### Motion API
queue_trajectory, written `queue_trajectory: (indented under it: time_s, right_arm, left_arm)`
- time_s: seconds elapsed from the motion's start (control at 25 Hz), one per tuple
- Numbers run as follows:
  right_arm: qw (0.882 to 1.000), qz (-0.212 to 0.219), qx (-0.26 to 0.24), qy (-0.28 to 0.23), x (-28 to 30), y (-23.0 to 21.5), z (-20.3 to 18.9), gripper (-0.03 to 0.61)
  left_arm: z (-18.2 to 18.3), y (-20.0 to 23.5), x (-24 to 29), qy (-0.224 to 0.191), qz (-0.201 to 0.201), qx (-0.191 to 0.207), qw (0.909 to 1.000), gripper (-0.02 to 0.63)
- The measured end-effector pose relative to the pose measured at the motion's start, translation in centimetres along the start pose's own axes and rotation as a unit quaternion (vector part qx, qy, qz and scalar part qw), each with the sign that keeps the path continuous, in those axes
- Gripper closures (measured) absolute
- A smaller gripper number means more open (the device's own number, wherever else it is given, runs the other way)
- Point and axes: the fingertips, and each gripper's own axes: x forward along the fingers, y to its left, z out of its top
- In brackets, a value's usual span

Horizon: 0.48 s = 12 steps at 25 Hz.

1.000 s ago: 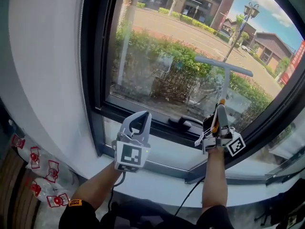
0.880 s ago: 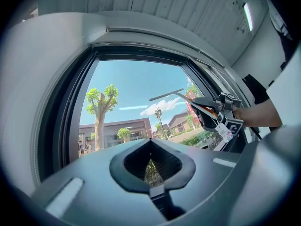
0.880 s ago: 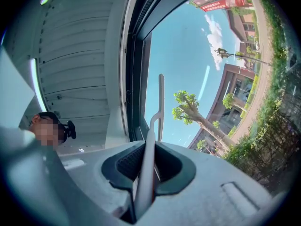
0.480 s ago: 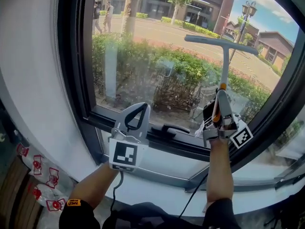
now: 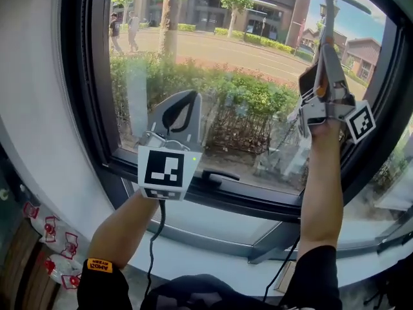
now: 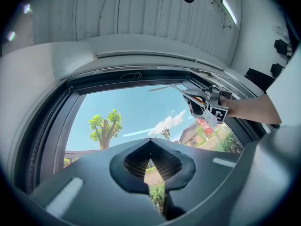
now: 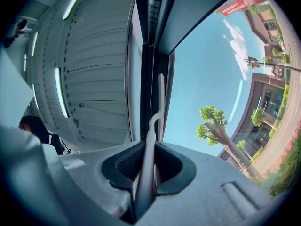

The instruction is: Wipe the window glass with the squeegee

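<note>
Two grippers before the window glass point(image 5: 226, 63): right gripper point(image 5: 324, 57) clamped on the slim, rigid handle of the squeegee point(image 5: 330, 15), blade raised at the pane's upper right, probably light yet apt to twist in the grip; left gripper point(image 5: 182, 102) closed on nothing.

This is a room in a street-side building, more likely an office or other workplace than a home. A slatted panel ceiling point(image 6: 141, 13) carries strip lights point(image 7: 59, 91) (several, in rows). The big dark-framed window point(image 5: 90, 108) overlooks a hedge point(image 5: 258, 95), a road point(image 5: 219, 49) and buildings point(image 5: 213, 2).
</note>
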Motion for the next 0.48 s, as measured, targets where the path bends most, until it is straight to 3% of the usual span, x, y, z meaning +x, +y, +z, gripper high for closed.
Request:
queue_trajectory:
  time_s: [0.2,0.48]
  right_arm:
    - [1.0,-0.005,0.005,0.009,0.8,-0.4,1.1,0.529]
    - [0.999,-0.011,0.04,0.004,-3.1,-1.0,-1.6,0.529]
  left_arm:
    - [1.3,-0.4,1.0,-0.008,0.001,0.002,1.0,0.595]
    - [-2.3,-2.5,-0.5,0.026,-0.013,-0.015,0.9995,0.595]
